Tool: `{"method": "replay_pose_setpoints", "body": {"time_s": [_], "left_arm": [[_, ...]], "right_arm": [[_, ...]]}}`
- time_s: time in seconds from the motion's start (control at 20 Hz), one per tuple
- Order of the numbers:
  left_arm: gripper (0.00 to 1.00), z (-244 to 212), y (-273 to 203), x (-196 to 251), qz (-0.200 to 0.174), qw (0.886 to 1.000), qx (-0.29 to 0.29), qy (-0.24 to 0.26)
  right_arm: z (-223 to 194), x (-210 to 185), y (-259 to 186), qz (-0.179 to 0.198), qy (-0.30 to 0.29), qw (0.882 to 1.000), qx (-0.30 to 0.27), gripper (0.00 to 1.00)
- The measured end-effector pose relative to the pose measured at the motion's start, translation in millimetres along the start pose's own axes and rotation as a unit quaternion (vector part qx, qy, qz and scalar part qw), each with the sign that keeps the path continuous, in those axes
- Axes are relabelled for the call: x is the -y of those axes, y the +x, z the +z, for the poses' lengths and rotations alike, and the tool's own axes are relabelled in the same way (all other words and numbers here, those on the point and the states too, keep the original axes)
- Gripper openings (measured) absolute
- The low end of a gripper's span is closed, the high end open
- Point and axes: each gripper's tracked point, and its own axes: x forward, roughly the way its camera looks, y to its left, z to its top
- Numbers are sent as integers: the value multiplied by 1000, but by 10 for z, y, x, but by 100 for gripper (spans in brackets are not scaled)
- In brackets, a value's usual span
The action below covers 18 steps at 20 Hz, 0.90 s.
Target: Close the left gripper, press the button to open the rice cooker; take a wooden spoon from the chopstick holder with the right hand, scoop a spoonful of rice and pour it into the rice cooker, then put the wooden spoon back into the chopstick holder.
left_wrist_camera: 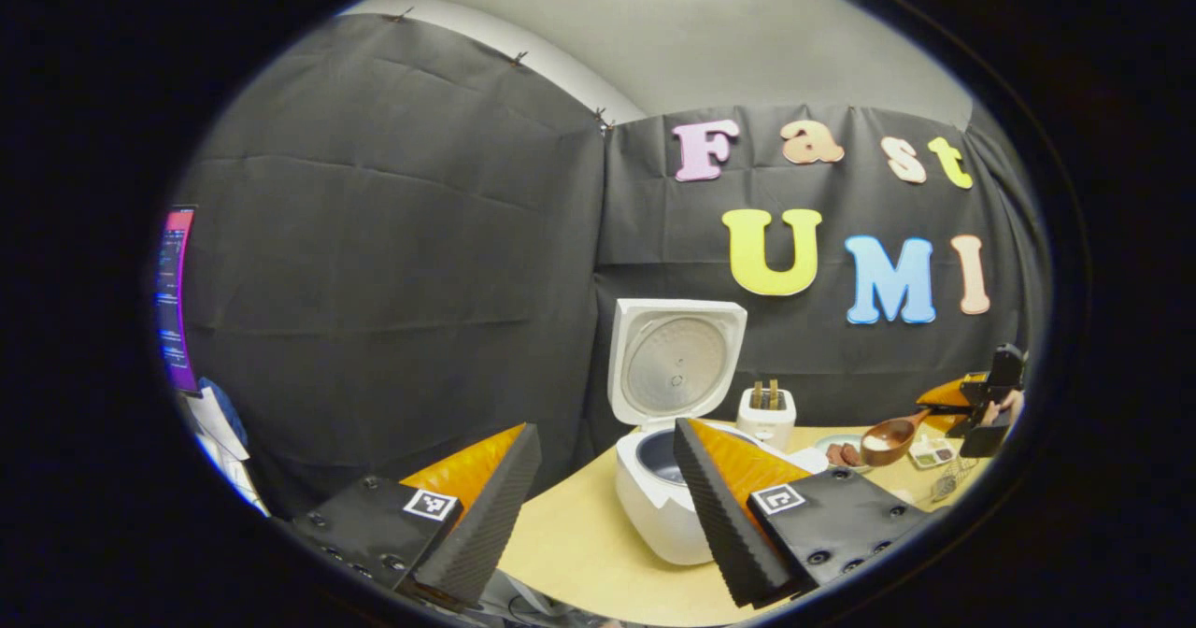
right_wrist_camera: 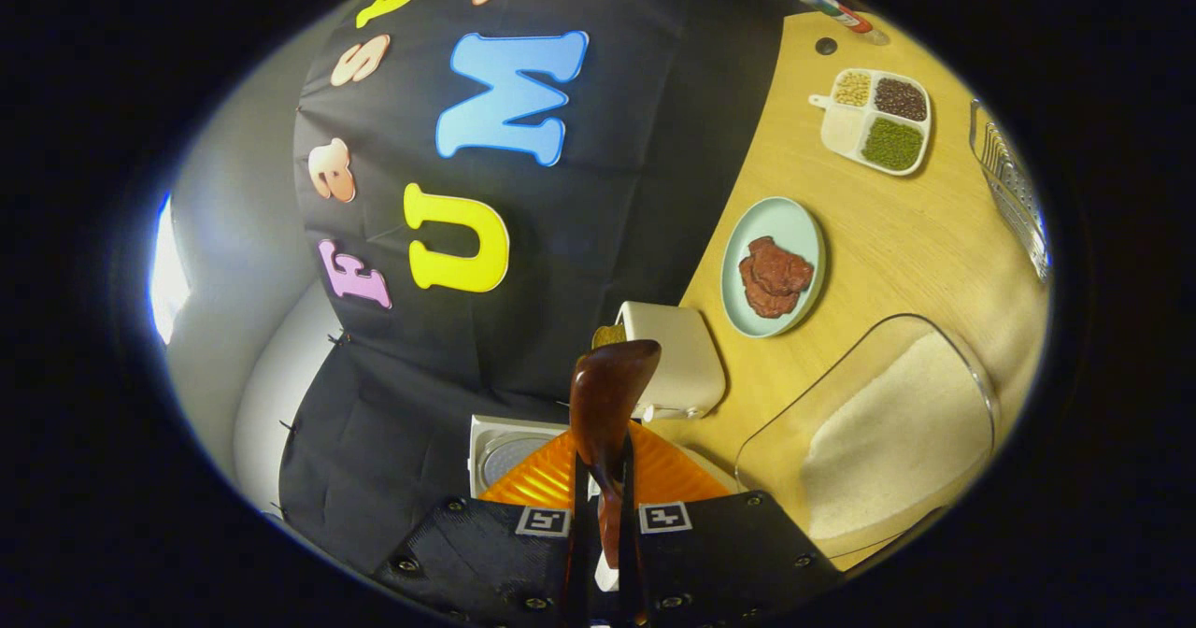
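Right of the open rice cooker (left_wrist_camera: 665, 478), the right tongs (right_wrist_camera: 603, 516) were clamped on the rice-laden wooden spoon (left_wrist_camera: 889, 439); any tilt risked spilling onto the table (left_wrist_camera: 579, 544). Left tongs (left_wrist_camera: 605, 506) stood apart.

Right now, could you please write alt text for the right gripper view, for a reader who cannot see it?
The right gripper holds a wooden spoon between its closed fingers, above a yellow table. On the table are a clear container of rice, a plate of brown food, a tray of beans and a white chopstick holder.
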Motion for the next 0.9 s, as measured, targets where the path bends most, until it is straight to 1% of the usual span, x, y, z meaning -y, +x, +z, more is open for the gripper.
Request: {"method": "replay_pose_setpoints", "body": {"time_s": [0.2, 0.35, 0.4, 0.45, 0.5, 0.55, 0.8, 0.9], "left_arm": [[100, -67, -62, -183, 14, 1000, -6, -8], [100, -131, -153, -312, 26, 1000, -10, -11], [100, -143, -184, -360, 30, 999, -10, -11], [95, -157, -214, -422, 36, 999, -11, -11], [99, -172, -241, -472, 41, 999, -14, -12], [100, -198, -265, -525, 46, 999, -16, -14], [100, -349, -354, -764, 72, 996, -33, -29], [98, -366, -396, -871, 85, 995, -36, -35]], "right_arm": [[-199, -326, 261, 19, -19, 999, -16, 12], [-393, -498, 506, 24, -48, 998, -30, 12], [-453, -523, 599, 23, -58, 998, -33, 12], [-543, -547, 687, 22, -66, 997, -37, 12], [-629, -551, 780, 20, -72, 996, -43, 12], [-727, -563, 873, 19, -76, 996, -50, 12], [-1128, -508, 1312, 6, -109, 992, -68, 12], [-1266, -484, 1496, -3, -131, 989, -74, 12]]}}
